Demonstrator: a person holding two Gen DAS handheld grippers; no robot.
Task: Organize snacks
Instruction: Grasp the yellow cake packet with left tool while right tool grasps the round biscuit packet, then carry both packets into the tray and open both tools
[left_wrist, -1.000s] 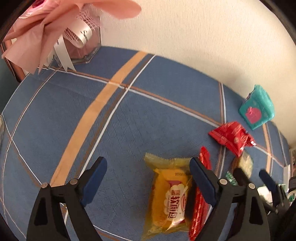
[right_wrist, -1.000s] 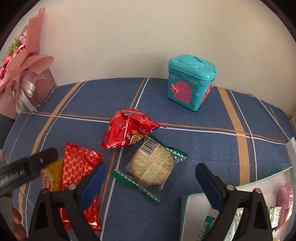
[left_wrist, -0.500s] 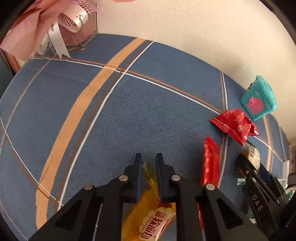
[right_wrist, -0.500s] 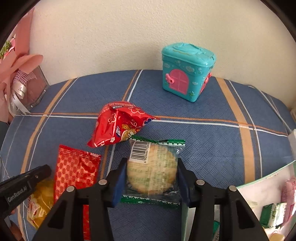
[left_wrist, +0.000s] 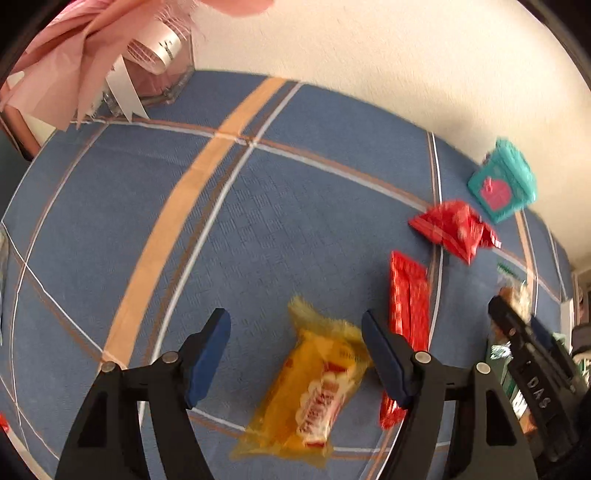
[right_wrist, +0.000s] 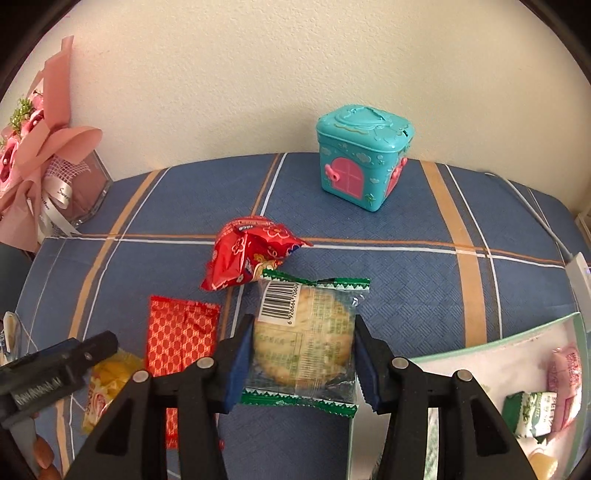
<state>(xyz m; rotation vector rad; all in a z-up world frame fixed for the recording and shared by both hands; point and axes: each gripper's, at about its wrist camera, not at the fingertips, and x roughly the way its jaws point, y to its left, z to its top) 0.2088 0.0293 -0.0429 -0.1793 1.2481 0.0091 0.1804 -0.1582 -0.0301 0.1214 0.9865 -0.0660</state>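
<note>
Grip on the round cracker in its clear, green-edged wrapper (right_wrist: 304, 334): my right gripper (right_wrist: 303, 363) pinches it from both sides, pads (right_wrist: 238, 363) on the wrapper's left and right edges, the packet apparently lifted off the blue plaid tablecloth (right_wrist: 406, 288). I judge the step in hand to be carrying it to the pale open container (right_wrist: 476, 354) at near right, where a green-and-white packet (right_wrist: 532, 411) and a pink packet (right_wrist: 565, 373) already lie. To do it well I keep the squeeze light, since a cracker breaks easily, hold it level, and clear the container's rim before letting go.

My left gripper (left_wrist: 295, 354) is spread wide, holding nothing, with the yellow soft-bread packet (left_wrist: 314, 387) lying between its fingers on the cloth.

The right wrist view alone shows the container's contents and the barcode. The left wrist view alone shows the whole yellow packet beside the flat red foil sachet (left_wrist: 408, 295). Both show the puffy red snack bag (right_wrist: 247, 260) and the teal house-shaped box (right_wrist: 364, 166) far back.
</note>
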